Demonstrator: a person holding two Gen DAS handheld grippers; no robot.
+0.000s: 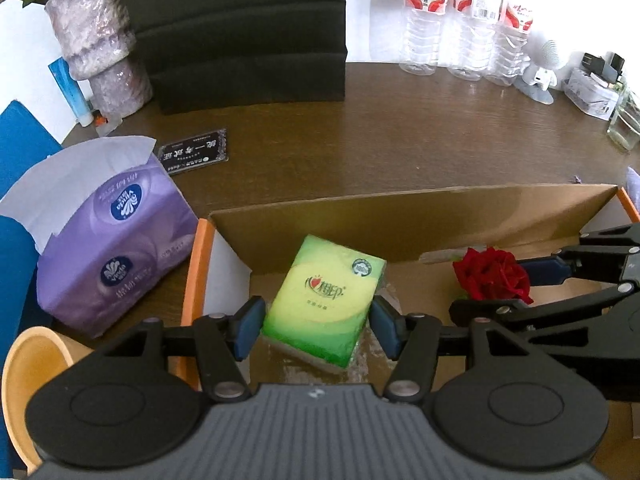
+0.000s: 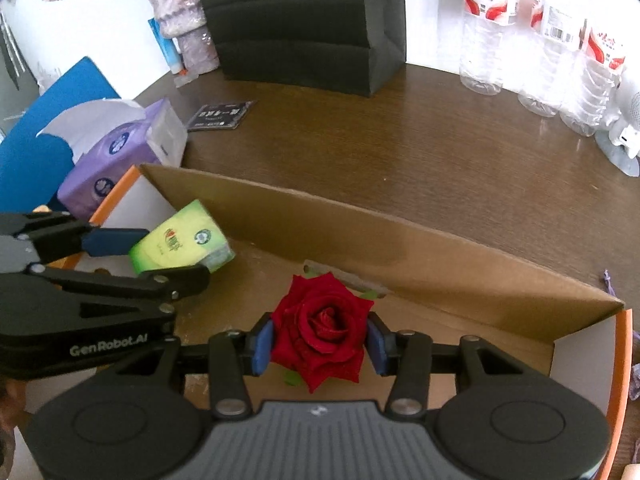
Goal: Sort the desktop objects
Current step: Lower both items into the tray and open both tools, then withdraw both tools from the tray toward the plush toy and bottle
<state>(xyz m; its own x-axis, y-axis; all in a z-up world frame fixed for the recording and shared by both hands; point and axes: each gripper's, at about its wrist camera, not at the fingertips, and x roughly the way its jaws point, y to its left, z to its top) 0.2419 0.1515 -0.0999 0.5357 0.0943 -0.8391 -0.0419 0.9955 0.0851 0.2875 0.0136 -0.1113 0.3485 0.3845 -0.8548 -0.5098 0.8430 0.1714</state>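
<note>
My left gripper (image 1: 318, 328) is shut on a green tissue packet (image 1: 324, 300), holding it tilted inside the cardboard box (image 1: 360, 220). The packet also shows in the right wrist view (image 2: 180, 246), with the left gripper (image 2: 160, 254) around it. My right gripper (image 2: 320, 344) is shut on a red rose (image 2: 322, 330), holding it inside the box (image 2: 400, 248) to the right of the packet. The rose also shows in the left wrist view (image 1: 492, 274), between the right gripper's fingers (image 1: 538, 270).
A purple tissue pack (image 1: 108, 240) lies left of the box, beside a yellow cup (image 1: 32, 384). A black card (image 1: 194, 156), black paper bag (image 1: 240, 32), vase (image 1: 96, 40) and three water bottles (image 1: 464, 24) stand on the brown table (image 1: 400, 140).
</note>
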